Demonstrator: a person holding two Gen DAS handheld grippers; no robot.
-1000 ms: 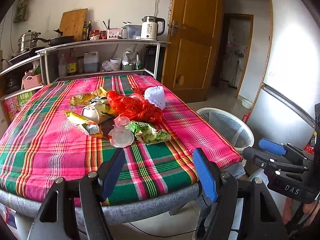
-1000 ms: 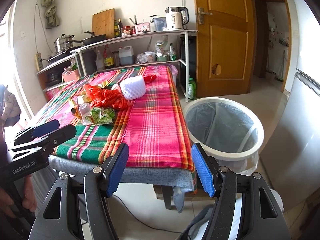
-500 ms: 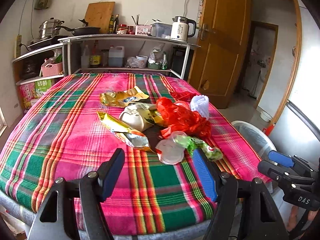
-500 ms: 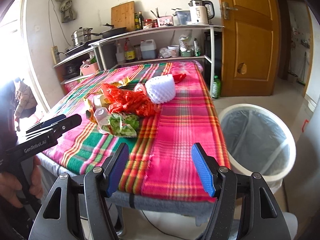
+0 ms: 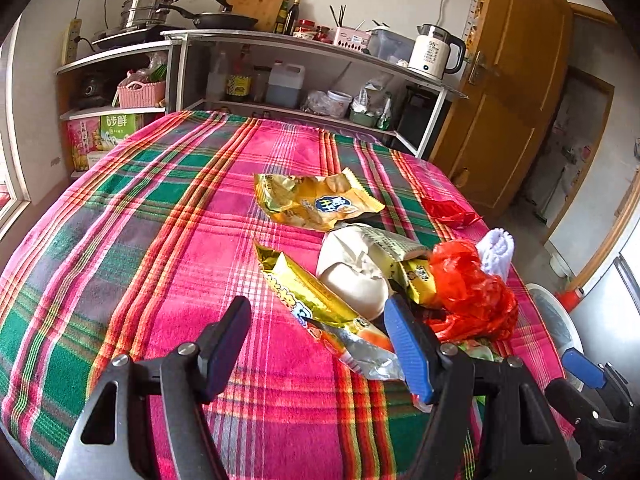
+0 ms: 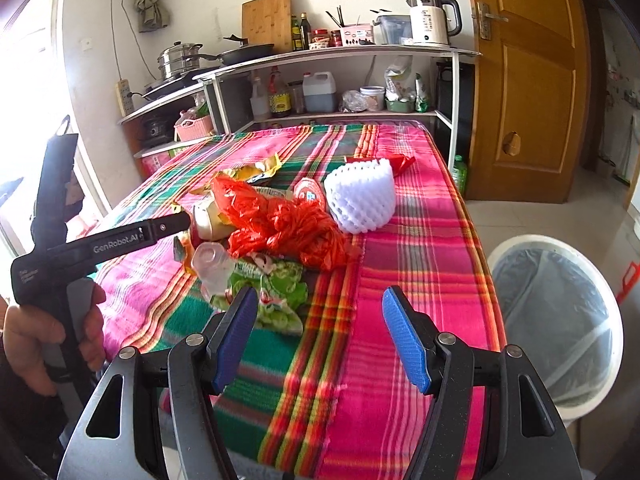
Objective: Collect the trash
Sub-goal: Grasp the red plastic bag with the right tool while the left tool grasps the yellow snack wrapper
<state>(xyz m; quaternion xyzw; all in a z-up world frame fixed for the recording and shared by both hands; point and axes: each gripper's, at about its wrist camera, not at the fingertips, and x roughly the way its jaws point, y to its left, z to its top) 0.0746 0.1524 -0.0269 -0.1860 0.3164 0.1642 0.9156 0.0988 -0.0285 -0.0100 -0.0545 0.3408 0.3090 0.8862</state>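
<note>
Both of us have closed in on the pile. My left gripper [image 5: 316, 344], jaws wide, now straddles the gold wrapper [image 5: 320, 312]; first pick looks imminent. Right gripper [image 6: 316, 332] wide, empty, green packet [image 6: 276, 292] just ahead. Plaid tablecloth [image 5: 160, 240]; bin [image 6: 560, 320] right of table; kitchen shelves [image 6: 340, 56] beyond.

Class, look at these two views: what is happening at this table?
A person holds a gripper in each hand over a pile of trash on a plaid tablecloth. The left gripper is open beside a gold snack wrapper; the right gripper is open near a green wrapper. Nothing is gripped yet. A lined bin waits beside the table.
</note>
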